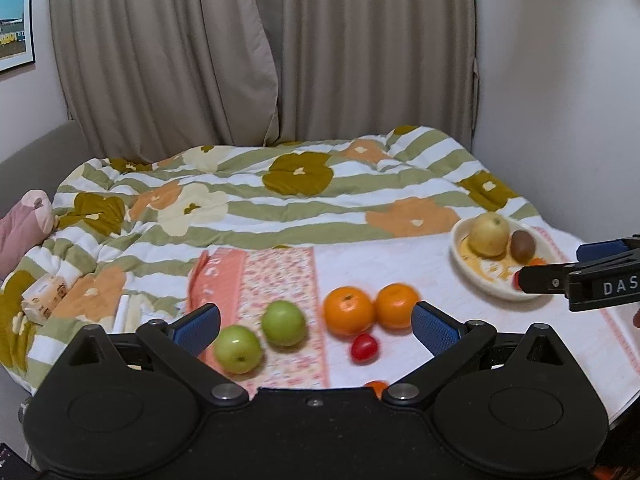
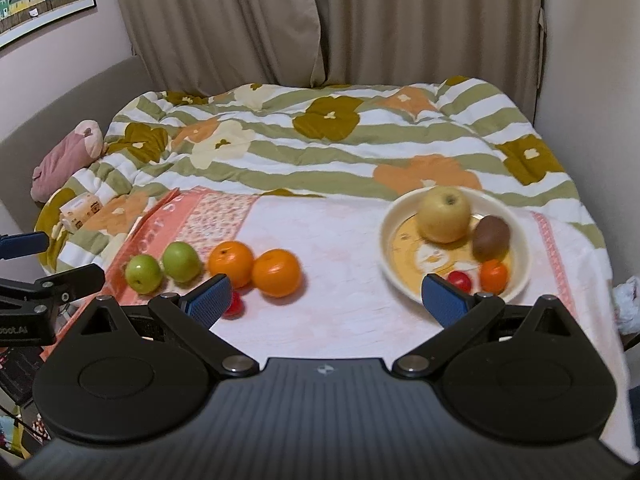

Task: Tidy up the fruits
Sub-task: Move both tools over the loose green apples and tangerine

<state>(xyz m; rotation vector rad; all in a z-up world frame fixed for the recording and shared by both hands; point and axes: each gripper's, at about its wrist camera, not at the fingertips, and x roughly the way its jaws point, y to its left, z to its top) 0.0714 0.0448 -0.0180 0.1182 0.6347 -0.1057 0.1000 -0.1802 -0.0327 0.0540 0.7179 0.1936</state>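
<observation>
Fruit, loose, on pink towel (image 2: 340, 320): two green apples (image 2: 181, 261) side by side at the left; two oranges (image 2: 276, 273) touching, just right of the apples; one red cherry tomato (image 1: 364, 348) just nearer than the oranges. Laid in a row by kind, which suggests sorting is under way.

Fruit, in cream plate (image 2: 520, 280), right side of towel: one yellow apple (image 2: 444, 214) at the far part; one brown kiwi (image 2: 491, 238) to its right; one small orange fruit (image 2: 494, 276) and one red tomato (image 2: 459, 280) at the near rim. Mixed kinds, so probably the stock yet to be sorted.

Left gripper (image 1: 316, 322): fingers spread wide, nothing between them, hovering near the row.

Right gripper (image 2: 326, 296): fingers likewise spread, empty, between row and plate; its right finger overlaps the plate's near rim in view.

Surroundings: striped floral quilt (image 2: 320, 140) under the towel; beige curtains (image 2: 360, 20) beyond; pink cushion (image 2: 64, 160) far left.
</observation>
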